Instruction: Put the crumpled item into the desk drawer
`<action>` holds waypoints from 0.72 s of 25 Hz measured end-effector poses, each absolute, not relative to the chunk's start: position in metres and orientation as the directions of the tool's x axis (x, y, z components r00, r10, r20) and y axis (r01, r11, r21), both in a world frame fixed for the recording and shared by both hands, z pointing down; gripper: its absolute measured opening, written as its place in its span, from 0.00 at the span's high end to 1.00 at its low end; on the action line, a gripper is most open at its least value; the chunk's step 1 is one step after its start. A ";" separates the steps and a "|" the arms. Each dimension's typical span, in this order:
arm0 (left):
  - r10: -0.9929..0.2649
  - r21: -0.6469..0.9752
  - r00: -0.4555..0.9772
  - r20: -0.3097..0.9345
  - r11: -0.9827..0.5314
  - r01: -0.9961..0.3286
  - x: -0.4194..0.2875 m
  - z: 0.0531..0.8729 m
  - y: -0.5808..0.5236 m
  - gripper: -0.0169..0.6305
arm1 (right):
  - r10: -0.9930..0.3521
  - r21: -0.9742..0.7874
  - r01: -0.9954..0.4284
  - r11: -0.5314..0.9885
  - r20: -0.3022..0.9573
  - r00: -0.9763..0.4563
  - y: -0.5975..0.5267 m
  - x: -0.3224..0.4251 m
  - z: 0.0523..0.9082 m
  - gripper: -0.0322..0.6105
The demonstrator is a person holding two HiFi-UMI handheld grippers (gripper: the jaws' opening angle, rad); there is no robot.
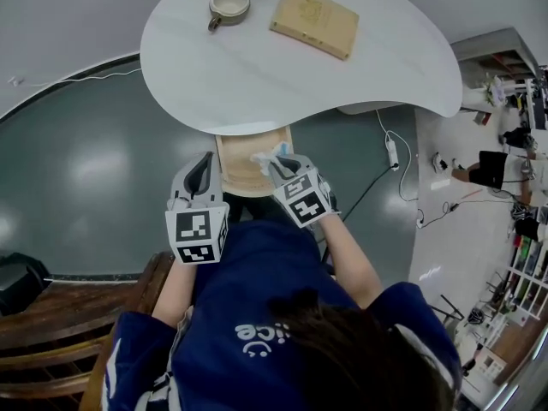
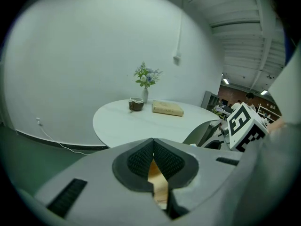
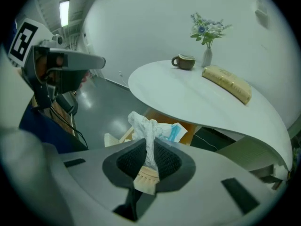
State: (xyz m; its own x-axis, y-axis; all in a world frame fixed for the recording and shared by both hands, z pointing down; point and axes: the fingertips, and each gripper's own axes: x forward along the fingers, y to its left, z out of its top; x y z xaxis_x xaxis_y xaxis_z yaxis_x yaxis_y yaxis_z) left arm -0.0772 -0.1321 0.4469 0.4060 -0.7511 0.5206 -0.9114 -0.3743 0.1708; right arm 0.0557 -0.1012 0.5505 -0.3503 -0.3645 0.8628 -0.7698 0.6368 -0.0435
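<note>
While the right gripper (image 1: 276,164) hangs over the open wooden desk drawer (image 1: 241,176), its jaws stand only a little apart, pinched on a crumpled white item (image 1: 268,154). The right gripper view shows the pads (image 3: 165,160) pressing a twisted tail of that item (image 3: 146,128), whose bunched top sticks out past the fingertips above the drawer's far right corner. A pale blue-printed scrap shows just behind it; I cannot tell whether it belongs to it.

Just beside the drawer's left edge, the left gripper (image 1: 204,171) has its jaws together at the tips with nothing between them, and wood shows through the slit below.

The drawer juts out from under the near edge of the white table (image 1: 300,84). A mug (image 1: 229,6) and a tan book (image 1: 314,21) sit near the table's far edge, close together, with a small vase of flowers (image 3: 207,36) by them.
</note>
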 end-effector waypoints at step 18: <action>-0.755 0.123 0.239 0.610 -0.208 -0.970 -0.106 0.468 -0.109 0.97 | -0.105 -0.127 -0.571 0.811 0.928 -0.356 -0.108 0.042 0.644 0.86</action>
